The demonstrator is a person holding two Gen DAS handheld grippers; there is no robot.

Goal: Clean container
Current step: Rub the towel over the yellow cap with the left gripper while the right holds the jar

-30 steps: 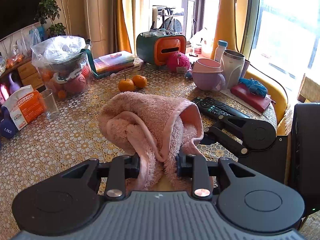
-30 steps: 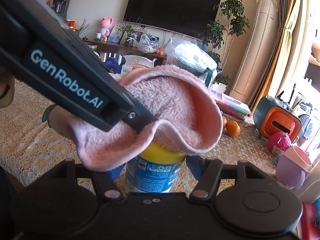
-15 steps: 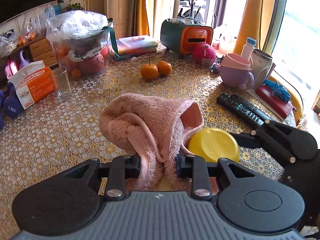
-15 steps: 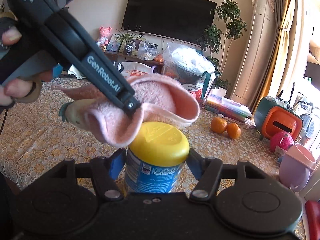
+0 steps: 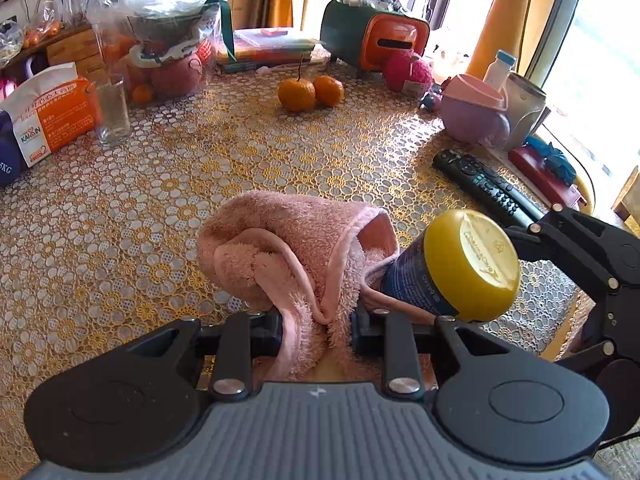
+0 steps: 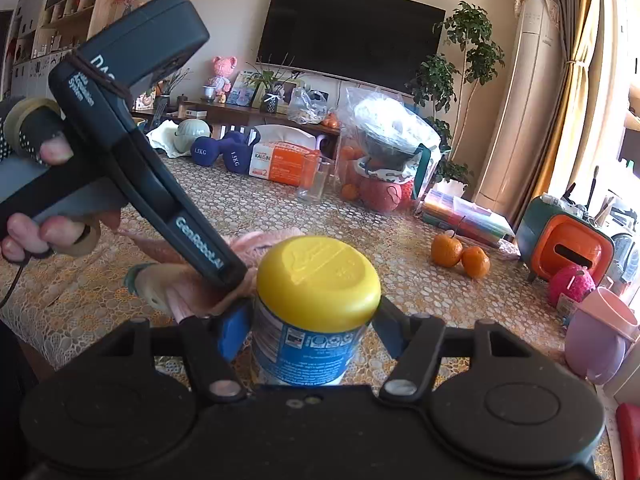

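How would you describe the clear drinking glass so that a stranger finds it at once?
Start from the big plastic bag of fruit at the far side of the lace-covered table. Just in front of it stands the empty clear glass, beside an orange and white packet. It is the only see-through tumbler there.

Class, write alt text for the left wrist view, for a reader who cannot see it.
The left gripper is shut on a bunched pink towel pressed against the side of a blue container with a yellow lid, which the right gripper reaches from the right. Behind, a patterned table holds two oranges, a glass and a remote.
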